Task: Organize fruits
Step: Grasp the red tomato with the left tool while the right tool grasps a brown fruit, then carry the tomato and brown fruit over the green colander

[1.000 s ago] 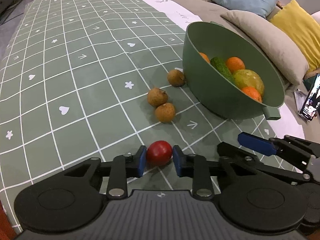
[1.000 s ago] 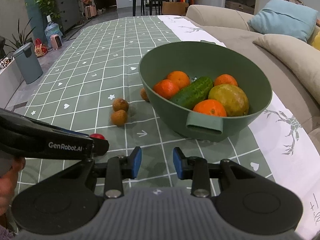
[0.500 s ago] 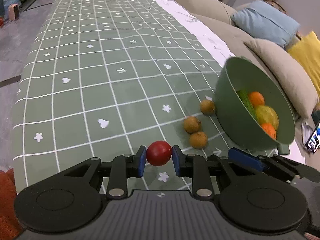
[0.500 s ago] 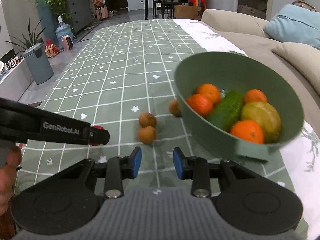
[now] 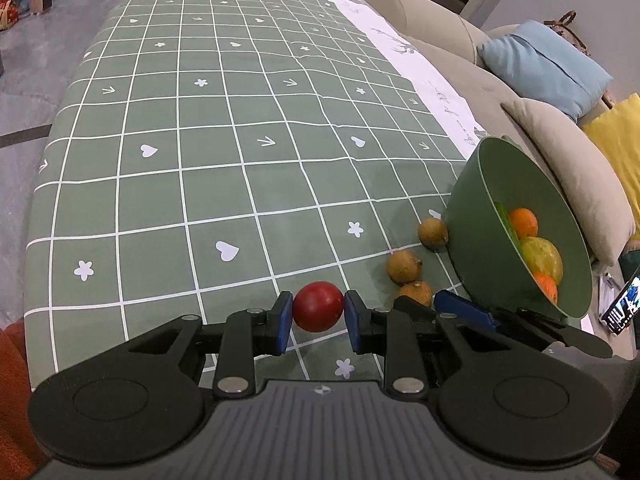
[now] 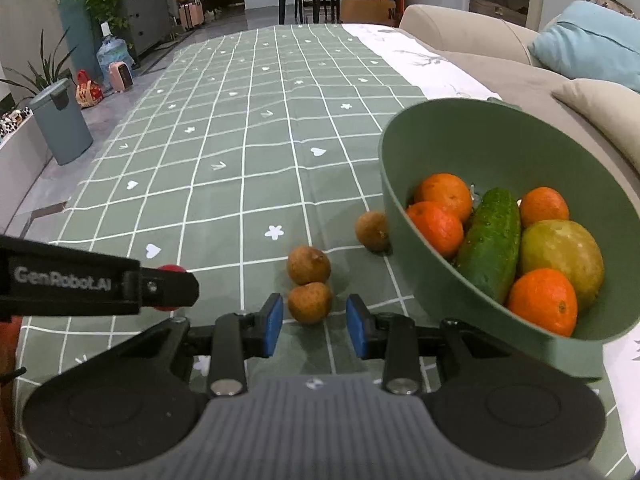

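My left gripper point(image 5: 318, 316) is shut on a small red round fruit point(image 5: 318, 306) and holds it above the green checked cloth. The red fruit shows partly behind the left gripper in the right wrist view point(image 6: 172, 270). My right gripper point(image 6: 314, 330) is open, its blue pads on either side of the nearest of three brown round fruits point(image 6: 310, 302). The other two brown fruits point(image 6: 308, 266) point(image 6: 372, 230) lie beyond it by the green bowl point(image 6: 404, 184). The bowl holds oranges point(image 6: 542, 302), a cucumber point(image 6: 490, 242) and a yellow-green mango point(image 6: 562, 262).
The checked cloth point(image 5: 200, 140) covers a long table. A beige sofa point(image 6: 480, 52) with blue, beige and yellow cushions runs along the right. A phone point(image 5: 622, 306) lies right of the bowl. A grey bin point(image 6: 60, 124) and plants stand on the floor at left.
Both grippers have swung left. The left still holds the red fruit. The right has moved left and forward from in front of the bowl so the nearest brown fruit now lies between its pads.
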